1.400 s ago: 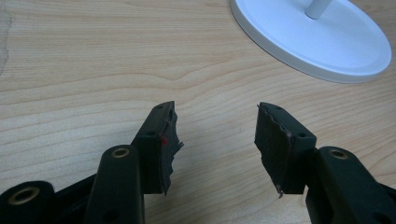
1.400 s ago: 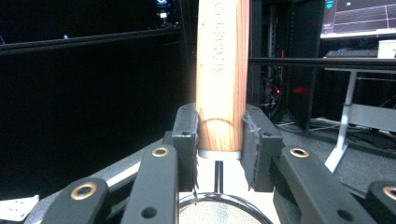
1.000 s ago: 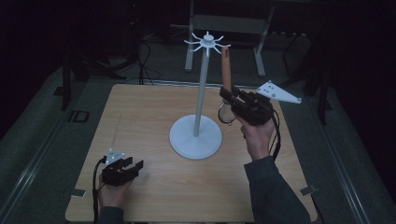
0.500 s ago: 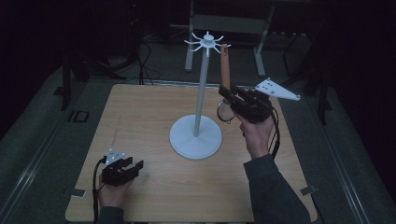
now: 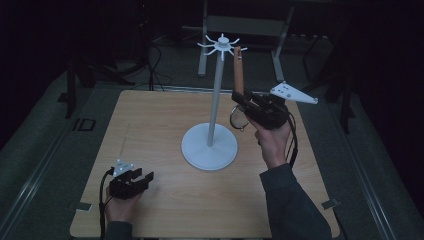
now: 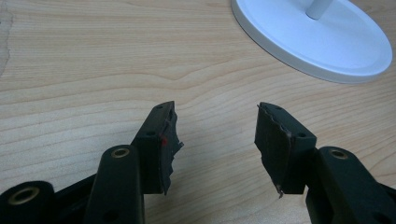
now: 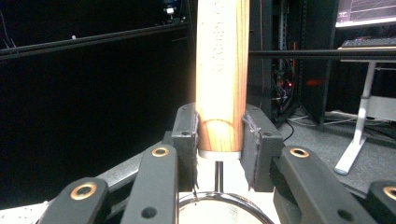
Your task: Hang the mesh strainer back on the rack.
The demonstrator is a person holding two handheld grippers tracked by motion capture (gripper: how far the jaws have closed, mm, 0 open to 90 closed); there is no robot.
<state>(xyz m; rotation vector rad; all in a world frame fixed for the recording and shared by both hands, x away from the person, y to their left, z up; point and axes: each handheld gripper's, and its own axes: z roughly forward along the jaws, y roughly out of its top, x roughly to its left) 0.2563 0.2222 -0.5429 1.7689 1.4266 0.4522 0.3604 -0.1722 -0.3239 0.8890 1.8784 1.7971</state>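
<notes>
A white hanging stand [image 5: 216,100] with a ring of hooks at its top [image 5: 220,44] rises from a round base [image 5: 209,147] at mid-table. My right gripper [image 5: 242,100] is raised just right of the pole and shut on a utensil's wooden handle [image 5: 239,70], which points up beside the hooks. The utensil's metal ring [image 5: 239,119] hangs below the jaws. The right gripper view has the handle [image 7: 222,70] clamped between both pads [image 7: 187,135], with the ring [image 7: 219,207] underneath. My left gripper [image 5: 140,179] rests open on the table's near left; its jaws [image 6: 215,140] hold nothing, and the base [image 6: 322,42] lies ahead.
The wooden table [image 5: 150,125] stands in a dark room. Behind it are cables and a metal frame [image 5: 245,25] on the floor. A desk leg [image 7: 355,140] and monitors stand far off in the right gripper view.
My right gripper has lifted the utensil slightly and eased it left, so the handle tip is closer to the hooks. The left gripper has stayed put.
</notes>
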